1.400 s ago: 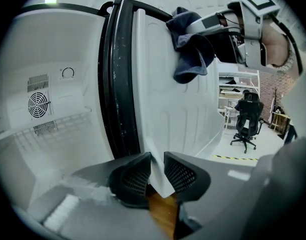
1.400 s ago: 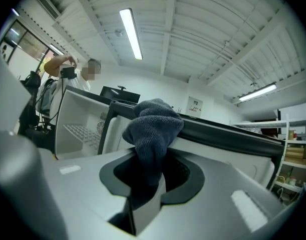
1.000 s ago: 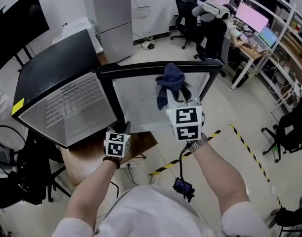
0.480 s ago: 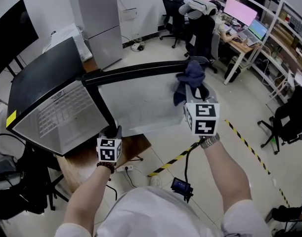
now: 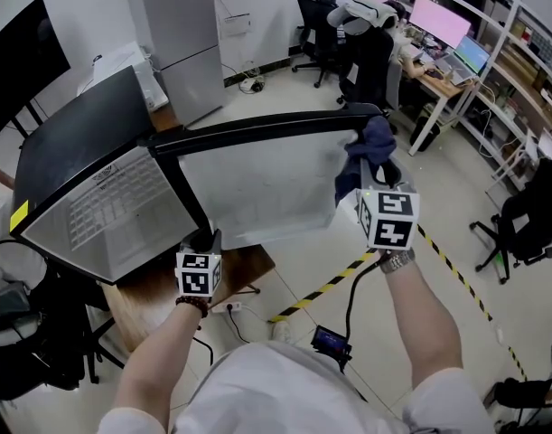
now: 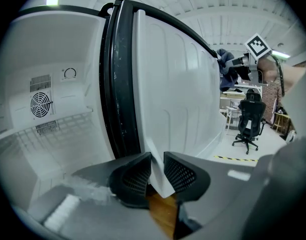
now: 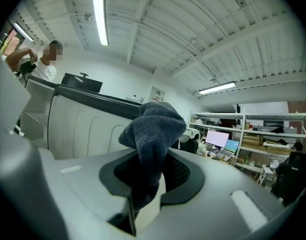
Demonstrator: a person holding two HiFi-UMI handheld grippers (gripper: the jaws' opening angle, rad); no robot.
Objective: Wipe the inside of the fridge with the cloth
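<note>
Looking down in the head view, the right gripper holds the dark blue cloth at the far right end of the open door, by its dark top edge. A second ago the cloth sat near the middle of that door, so it has swept sideways across the white inner lining. The left gripper has kept its place at the door's near lower corner, beside the black fridge. In the left gripper view, the jaws are clamped on the door's thin white bottom edge, steadying it, with the fridge cavity and its wire shelf to the left. In the right gripper view, the jaws are closed on the bunched cloth, which rises above them, with the door lining behind on the left; whether cloth touches lining is unclear. One pass over the door seems to be ending, and the cavity itself likely remains to be wiped.
</note>
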